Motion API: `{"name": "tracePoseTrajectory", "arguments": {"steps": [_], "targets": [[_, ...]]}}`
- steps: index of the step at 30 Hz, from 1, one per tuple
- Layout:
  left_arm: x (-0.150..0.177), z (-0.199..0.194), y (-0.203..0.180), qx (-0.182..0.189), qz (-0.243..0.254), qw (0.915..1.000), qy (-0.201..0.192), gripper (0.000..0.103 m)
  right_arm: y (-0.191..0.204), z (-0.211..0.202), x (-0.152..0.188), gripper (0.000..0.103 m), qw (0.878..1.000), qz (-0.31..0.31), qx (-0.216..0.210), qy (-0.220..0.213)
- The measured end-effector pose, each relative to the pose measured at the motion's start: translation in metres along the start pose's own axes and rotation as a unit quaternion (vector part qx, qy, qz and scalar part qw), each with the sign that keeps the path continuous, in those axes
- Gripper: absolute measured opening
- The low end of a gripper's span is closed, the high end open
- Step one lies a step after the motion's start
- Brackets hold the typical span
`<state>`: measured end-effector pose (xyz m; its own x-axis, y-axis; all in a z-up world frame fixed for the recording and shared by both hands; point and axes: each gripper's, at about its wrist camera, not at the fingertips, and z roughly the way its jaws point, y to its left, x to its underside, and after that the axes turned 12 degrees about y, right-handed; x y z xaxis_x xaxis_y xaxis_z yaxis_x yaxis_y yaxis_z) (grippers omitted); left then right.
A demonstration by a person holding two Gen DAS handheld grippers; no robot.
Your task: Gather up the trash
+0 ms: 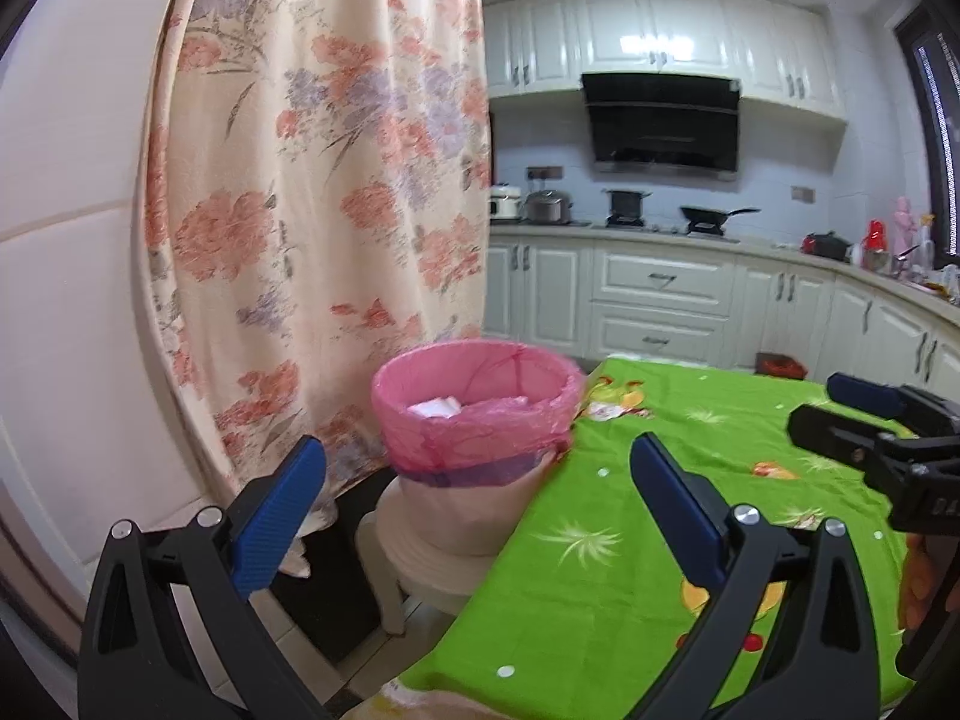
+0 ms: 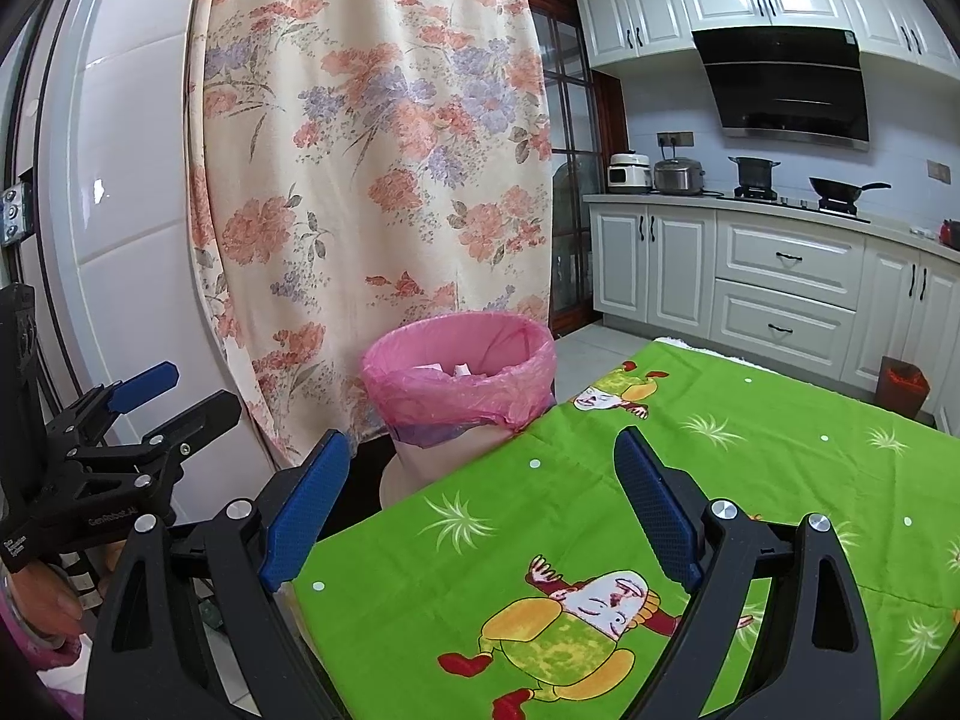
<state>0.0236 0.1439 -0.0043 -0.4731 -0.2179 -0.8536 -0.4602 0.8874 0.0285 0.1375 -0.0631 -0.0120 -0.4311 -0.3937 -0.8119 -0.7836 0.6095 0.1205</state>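
A waste bin (image 1: 480,420) (image 2: 462,390) lined with a pink bag stands on a white stool (image 1: 420,564) by the table's corner, with white crumpled paper (image 1: 438,407) (image 2: 461,369) inside. My left gripper (image 1: 480,462) hangs open in front of the bin, nothing between its blue pads. My right gripper (image 2: 483,456) is open too, above the green tablecloth (image 2: 690,480), just short of the bin. Each gripper shows at the edge of the other's view, the right one (image 1: 864,414) and the left one (image 2: 174,396). No loose trash shows on the cloth.
A flowered curtain (image 1: 324,180) (image 2: 372,150) hangs right behind the bin. The green cartoon-print tablecloth (image 1: 660,510) covers the table to the right. White kitchen cabinets (image 1: 660,294), a stove with pots and a red bin (image 2: 903,381) on the floor lie beyond.
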Motion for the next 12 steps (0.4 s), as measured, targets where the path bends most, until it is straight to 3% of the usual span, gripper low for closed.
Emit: {"name": "tracePoseTrajectory", "arguments": {"steps": [12], "targets": [[0.0048, 0.0013, -0.0025, 0.015, 0.003, 0.9999, -0.001, 0.098, 0.0005, 0.0006, 0.002, 0.085, 1.0, 0.001, -0.001, 0.002]]}}
